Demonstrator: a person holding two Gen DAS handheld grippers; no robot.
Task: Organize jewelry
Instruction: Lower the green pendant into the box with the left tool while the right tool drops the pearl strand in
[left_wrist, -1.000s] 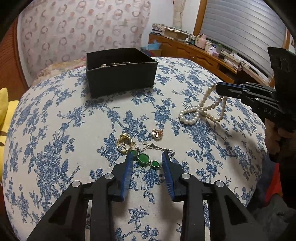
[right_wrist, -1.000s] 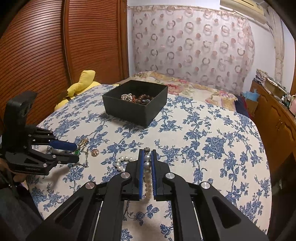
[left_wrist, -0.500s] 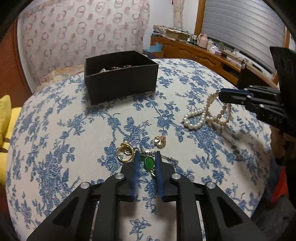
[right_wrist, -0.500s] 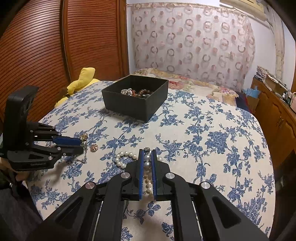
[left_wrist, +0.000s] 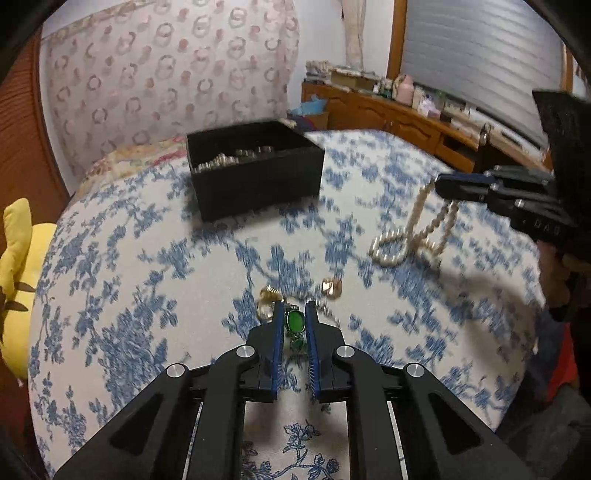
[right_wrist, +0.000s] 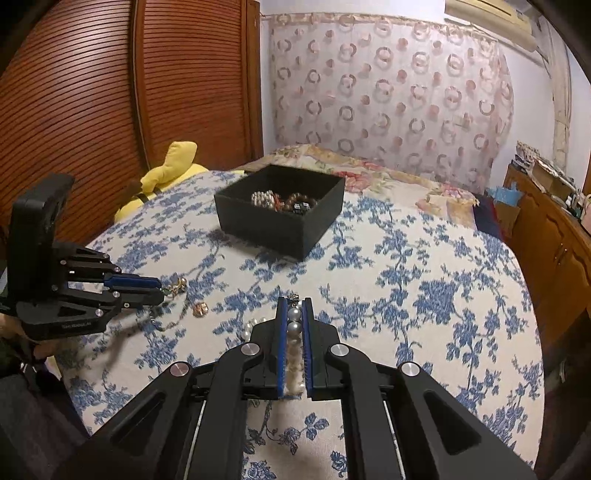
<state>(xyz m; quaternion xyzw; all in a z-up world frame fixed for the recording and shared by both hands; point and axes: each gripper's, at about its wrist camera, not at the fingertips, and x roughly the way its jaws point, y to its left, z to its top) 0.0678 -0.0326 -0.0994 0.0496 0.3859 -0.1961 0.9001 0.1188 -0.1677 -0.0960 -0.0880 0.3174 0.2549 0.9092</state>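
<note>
Item 1. Our left gripper (left_wrist: 294, 320), black frame with blue finger pads: closed narrow on a green oval-stone bracelet on a thin metal chain (left_wrist: 295, 321). The stones sit between the pads; the chain trails off to the side onto the cloth. We cannot tell how much of the piece has left the surface.

Item 2. Our right gripper (right_wrist: 294, 317), same make: clamped on a white pearl necklace (right_wrist: 294, 320). In the left wrist view the strand (left_wrist: 413, 229) hangs in loops from the tips, its lowest loops touching the cloth.

Item 3. Open square black box (right_wrist: 280, 210), well apart from both grippers toward the far side of the white tablecloth with blue flowers (right_wrist: 406, 295). It already holds beaded pieces, blurred in one view.

Item 4. Loose on the cloth: a gold ring (left_wrist: 267, 308), just beside our left pads, and a small rose-gold charm (left_wrist: 331, 288) near it.

Risks, in our judgement:
- The bracelet's chain lies next to the ring; lifting may snag the ring and drag it along.
- The stones are smooth and rounded; a grip on one stone alone may slip and the bracelet drop short of the box.
- The pearl loops swing low; carried across, they may sweep the charm or catch the box wall instead of clearing it.
- Both grippers heading to the box at once may collide above it.
</note>
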